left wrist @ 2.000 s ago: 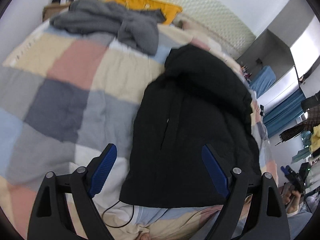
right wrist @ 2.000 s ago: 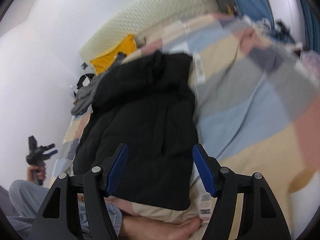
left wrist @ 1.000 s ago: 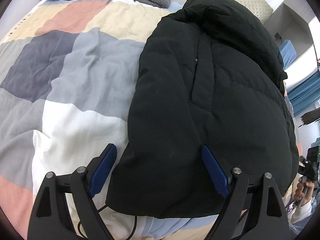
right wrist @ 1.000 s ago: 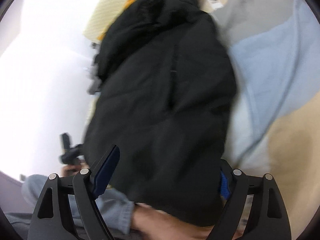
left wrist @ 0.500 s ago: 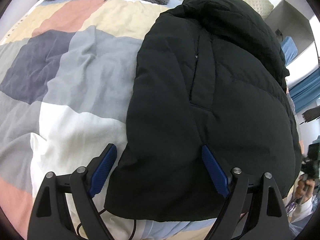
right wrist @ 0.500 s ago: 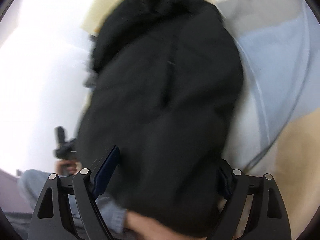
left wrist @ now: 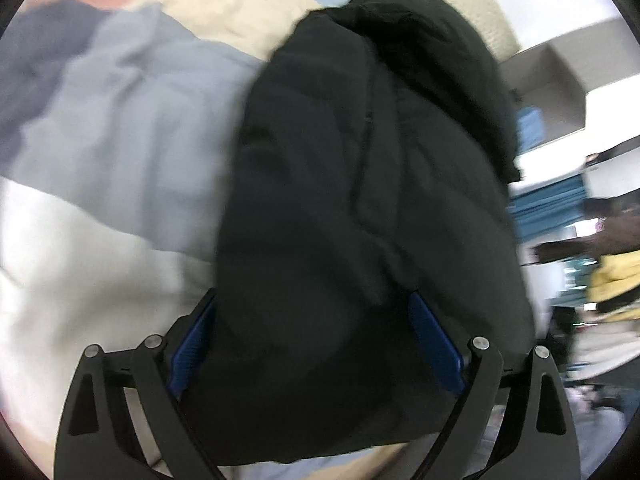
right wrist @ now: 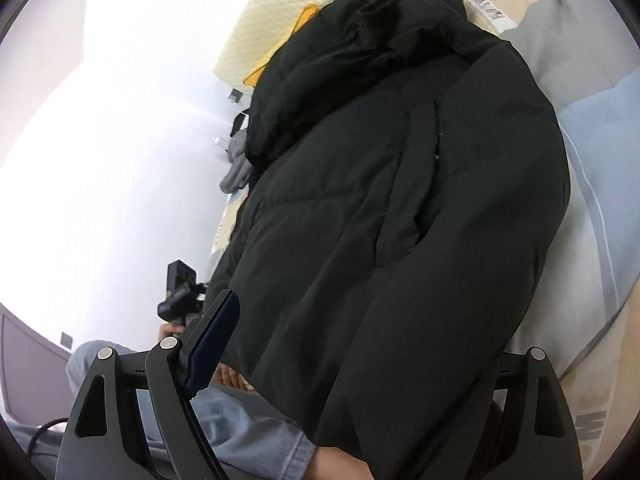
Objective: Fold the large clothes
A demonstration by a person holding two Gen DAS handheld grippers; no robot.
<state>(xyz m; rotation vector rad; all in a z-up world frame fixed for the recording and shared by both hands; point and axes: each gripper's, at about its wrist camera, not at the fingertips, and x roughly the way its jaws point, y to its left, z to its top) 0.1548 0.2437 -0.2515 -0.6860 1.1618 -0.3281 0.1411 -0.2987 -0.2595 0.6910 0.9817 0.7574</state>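
A black puffer jacket lies lengthwise on the patchwork quilt, hood at the far end. My left gripper hangs over its near hem with its jaws opening. The hem bulges between the blue pads and hides part of the left one. In the right wrist view the jacket fills the frame. My right gripper is open around the jacket's near right corner. One blue pad shows beside the fabric and the other finger is hidden under it. The left gripper also shows there, held in a hand.
A grey garment and a yellow one lie by the cream headboard. The person's jeans leg is at the bed's near edge. Shelves and blue curtains stand to the right of the bed.
Both grippers have come in closer over the jacket's near hem. The left view has tipped downward and blurred. The jacket now covers the right gripper's far finger.
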